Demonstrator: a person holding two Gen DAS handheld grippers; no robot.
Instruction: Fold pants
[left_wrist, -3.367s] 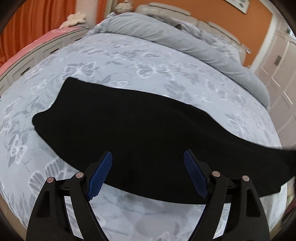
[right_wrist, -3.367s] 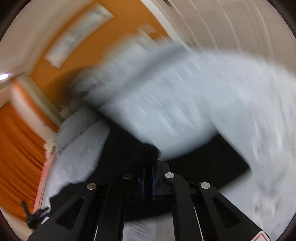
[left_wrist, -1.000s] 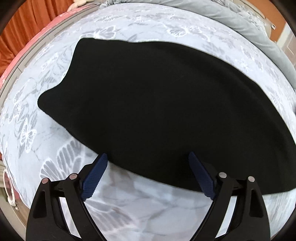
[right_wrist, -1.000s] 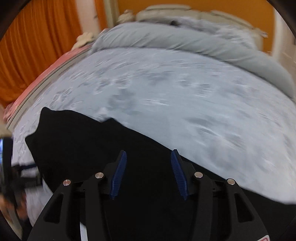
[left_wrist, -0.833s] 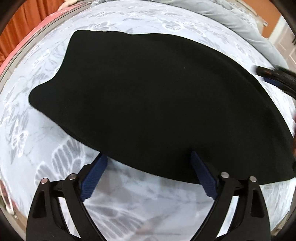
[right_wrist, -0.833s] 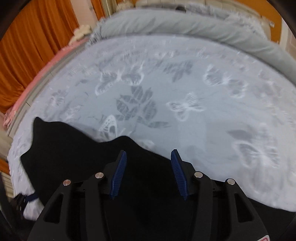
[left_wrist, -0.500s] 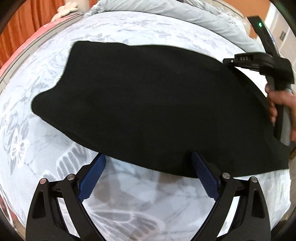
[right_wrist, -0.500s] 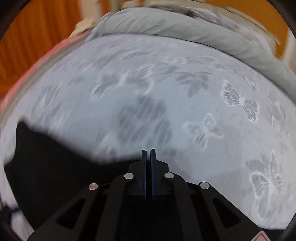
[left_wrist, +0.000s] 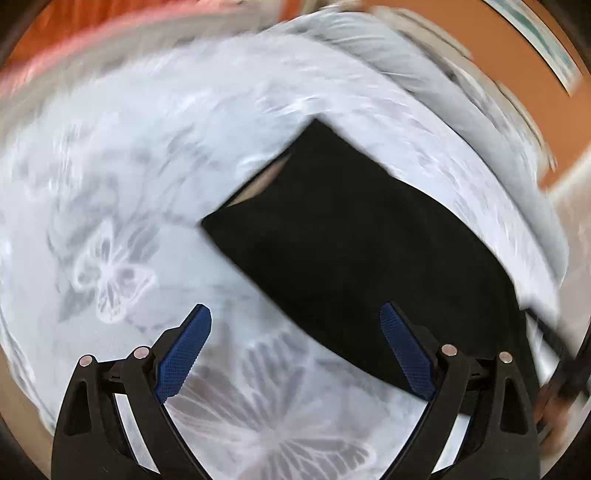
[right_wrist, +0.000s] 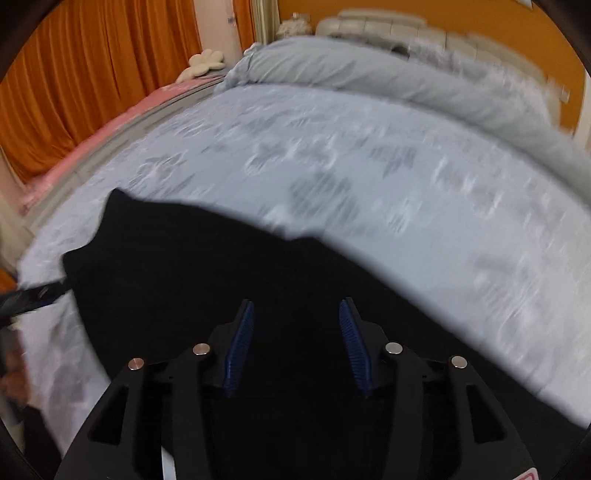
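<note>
The black pants (left_wrist: 351, 236) lie flat on the bed, folded lengthwise, with the waistband end and a pale inner lining showing at the upper left. My left gripper (left_wrist: 295, 347) is open just above the bedspread at the near edge of the pants; its right pad (left_wrist: 402, 354) overlaps the black cloth. In the right wrist view the pants (right_wrist: 177, 273) spread below my right gripper (right_wrist: 295, 343), which is open and holds nothing. The other gripper shows at the left edge (right_wrist: 33, 295) next to the pants' end. Both views are motion-blurred.
The bed has a pale blue butterfly-print cover (right_wrist: 369, 166). A rolled grey duvet (right_wrist: 369, 77) lies along the headboard side. Orange curtains (right_wrist: 74, 81) hang at the left, and a pink bed edge (right_wrist: 110, 133) runs below them.
My left gripper has swung left toward the waistband end, and the view is now blurred. My right gripper, shut half a second ago, has opened and pulled back over the pants.
</note>
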